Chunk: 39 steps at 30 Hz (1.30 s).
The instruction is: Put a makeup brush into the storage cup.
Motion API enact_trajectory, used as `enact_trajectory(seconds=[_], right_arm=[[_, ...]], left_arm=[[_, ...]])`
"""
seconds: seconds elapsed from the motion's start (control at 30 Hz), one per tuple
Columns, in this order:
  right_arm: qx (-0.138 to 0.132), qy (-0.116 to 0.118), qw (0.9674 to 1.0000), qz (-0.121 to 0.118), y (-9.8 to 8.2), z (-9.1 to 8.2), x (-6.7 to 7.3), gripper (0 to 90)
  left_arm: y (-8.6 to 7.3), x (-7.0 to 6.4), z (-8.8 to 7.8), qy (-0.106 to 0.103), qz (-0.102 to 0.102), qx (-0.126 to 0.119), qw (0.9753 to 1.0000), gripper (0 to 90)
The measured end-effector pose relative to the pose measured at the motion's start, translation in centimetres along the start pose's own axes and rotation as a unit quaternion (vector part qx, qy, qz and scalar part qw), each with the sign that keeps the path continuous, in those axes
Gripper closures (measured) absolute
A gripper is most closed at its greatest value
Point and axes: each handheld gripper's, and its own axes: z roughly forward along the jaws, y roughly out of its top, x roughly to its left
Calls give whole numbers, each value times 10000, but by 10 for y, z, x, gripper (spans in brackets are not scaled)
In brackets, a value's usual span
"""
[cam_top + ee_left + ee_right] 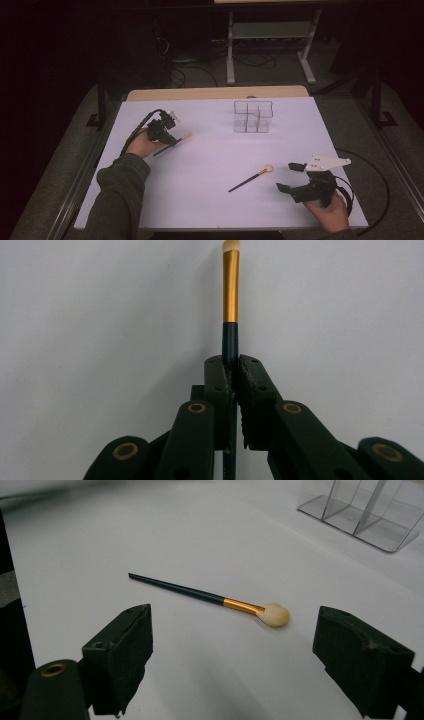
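Jaws on your left gripper (233,375) are pinched tight on a thin brush (230,300), gripping its dark handle. Gold band + pale tip stick out ahead of the pads, handle end runs back between the linkages. From the high view that gripper (172,140) sits near the table's left edge, about mid-depth, w/ the brush (176,142) angled toward the table's centre, tip end pointing right and a bit toward the far edge.

Your right gripper (291,176) has its jaws spread wide, nothing between them. It's by the near right corner of the table (210,120), your hand (331,214) wrapped around its body.

2nd brush (251,178), the fluffy one, lies flat on the table just left of the right gripper, not touching it. Round pale head points toward the far right, handle tip toward the near edge. In the right gripper view it (210,598) lies ahead of the open jaws, well past the pads (125,650).

Clear organizer (252,116) w/ compartments stands near the far edge, right of centre, well apart from both brushes.
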Motion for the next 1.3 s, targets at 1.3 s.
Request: enact_trajectory(seconds=[1.3], right_arm=[[-7, 320, 9995, -18, 14, 13, 10, 155]], left_arm=[[-13, -18, -47, -229, 231, -719, 9969, 835]])
